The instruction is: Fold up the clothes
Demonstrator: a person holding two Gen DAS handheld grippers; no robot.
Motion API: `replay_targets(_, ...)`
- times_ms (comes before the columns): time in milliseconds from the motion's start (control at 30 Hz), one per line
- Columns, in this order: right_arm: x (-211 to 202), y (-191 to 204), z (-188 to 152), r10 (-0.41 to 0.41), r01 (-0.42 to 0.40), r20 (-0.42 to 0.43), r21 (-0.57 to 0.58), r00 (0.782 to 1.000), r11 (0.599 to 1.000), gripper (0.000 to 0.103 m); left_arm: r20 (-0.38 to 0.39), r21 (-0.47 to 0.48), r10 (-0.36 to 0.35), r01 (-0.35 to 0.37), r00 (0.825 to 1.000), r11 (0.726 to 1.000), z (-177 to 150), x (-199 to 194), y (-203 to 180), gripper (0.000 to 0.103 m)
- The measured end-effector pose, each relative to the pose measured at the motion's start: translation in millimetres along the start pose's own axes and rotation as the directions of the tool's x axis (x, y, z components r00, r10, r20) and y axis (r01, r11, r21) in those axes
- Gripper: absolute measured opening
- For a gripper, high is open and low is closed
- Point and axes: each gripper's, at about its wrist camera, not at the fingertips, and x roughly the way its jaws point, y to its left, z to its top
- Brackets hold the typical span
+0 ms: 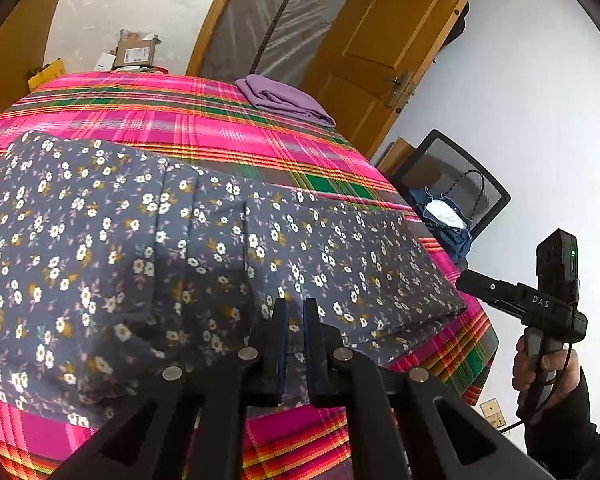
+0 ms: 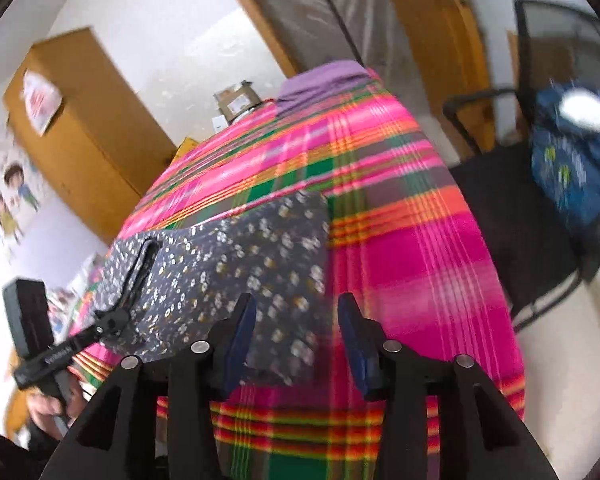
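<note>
- Blurred right-wrist view smears the floral garment (image 2: pixel 236 264); I can't read its folds.
- Two garments lie on the plaid bedspread (image 1: pixel 228 128): floral near me, folded purple cloth (image 1: pixel 284 100) at the far edge.
- Left gripper (image 1: pixel 296 320) is nearly closed, pinching floral fabric.
- Right gripper (image 2: pixel 296 320) is spread, empty.

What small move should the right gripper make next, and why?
Probably bring the right gripper down to the near right edge of the floral garment and close on it. Its jaws stand open with nothing gripped, above that edge, while the left gripper looks shut on the garment's near edge, so the cloth is held on one side only.
</note>
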Motion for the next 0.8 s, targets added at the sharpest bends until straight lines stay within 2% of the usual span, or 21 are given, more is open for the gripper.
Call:
replay_targets(167,6.3,-9.1,-5.4,0.076,-0.072,-0.059,0.074,0.995,0.995,0.045,-0.012,0.001,0.007,-0.007,1.000,1.000,-1.8,5.0,0.2,0.006)
replay_targets(300,9.6,-17.1,-5.1,0.155,-0.138,-0.095,0.161,0.983,0.977,0.045,-0.015,-0.001,0.005,-0.005,1.000,1.000,-1.7,6.6,1.1,0.006)
replay_targets(400,10.8,-28.2,-4.6,0.254,-0.210,-0.126,0.285,0.959,0.935,0.046,-0.012,-0.004,0.002,-0.002,1.000,1.000,-1.7,7.3,1.5,0.006)
replay_targets(633,14.5,-27.6,-3.0,0.294,-0.199,-0.218,0.371,0.931,0.907,0.045,-0.010,-0.013,-0.013,0.013,1.000,1.000,-1.8,7.4,4.5,0.006)
replay_targets(800,20.8,-24.5,1.9,0.279,-0.190,-0.208,0.365,0.937,0.911,0.045,-0.008,-0.013,-0.018,0.018,1.000,1.000,-2.1,7.9,5.0,0.006)
